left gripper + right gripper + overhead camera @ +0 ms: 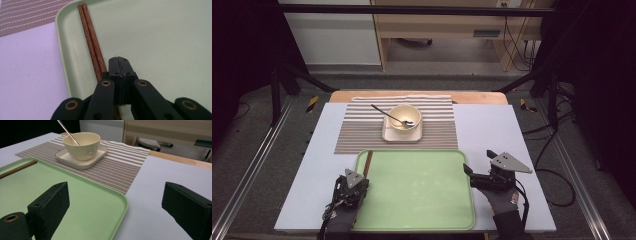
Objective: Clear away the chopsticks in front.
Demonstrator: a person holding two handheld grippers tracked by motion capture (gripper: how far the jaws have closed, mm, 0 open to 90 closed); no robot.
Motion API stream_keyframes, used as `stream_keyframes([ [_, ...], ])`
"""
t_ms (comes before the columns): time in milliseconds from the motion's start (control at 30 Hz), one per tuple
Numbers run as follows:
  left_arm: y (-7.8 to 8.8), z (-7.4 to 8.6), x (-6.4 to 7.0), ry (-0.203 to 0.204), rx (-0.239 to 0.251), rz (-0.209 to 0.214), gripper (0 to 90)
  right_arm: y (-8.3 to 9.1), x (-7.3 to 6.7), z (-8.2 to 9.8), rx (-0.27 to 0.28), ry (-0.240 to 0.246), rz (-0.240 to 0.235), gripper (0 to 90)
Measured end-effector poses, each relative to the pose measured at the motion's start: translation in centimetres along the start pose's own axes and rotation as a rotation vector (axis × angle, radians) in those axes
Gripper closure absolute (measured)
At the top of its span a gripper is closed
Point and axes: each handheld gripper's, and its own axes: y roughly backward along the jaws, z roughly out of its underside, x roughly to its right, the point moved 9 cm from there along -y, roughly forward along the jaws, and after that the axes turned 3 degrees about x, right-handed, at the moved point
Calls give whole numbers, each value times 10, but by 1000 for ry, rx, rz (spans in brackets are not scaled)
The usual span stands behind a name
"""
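Note:
A pale green tray [412, 195] lies at the near middle of the table. A pair of brown wooden chopsticks [367, 162] rests side by side along its left rim. My left gripper [358, 176] hovers over their near end; in the left gripper view its jaws [119, 58] are pressed together with nothing between them, and the chopsticks [91, 40] run under and just left of them. My right gripper [478, 161] stands open, its jaws [115, 190] straddling the tray's right rim [122, 205]. Beyond, a cream bowl [404, 117] holding a metal spoon [387, 114] sits on a square plate [402, 134].
The bowl and plate stand on a brown-and-white striped placemat [357, 130] just behind the tray. A pale blue sheet [492, 130] covers the table, with bare strips left and right of the tray. Black frame posts [274, 95] and cables [557, 175] flank the table.

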Motion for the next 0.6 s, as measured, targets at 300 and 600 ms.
stream_keyframes([
  [300, 15, -21, 2, 26, 148, 64, 659, 0, 1, 0, 2, -2, 2, 79],
  [600, 18, -43, 4, 77, 211, 122, 325, 1, 1, 0, 4, -4, 4, 79],
])
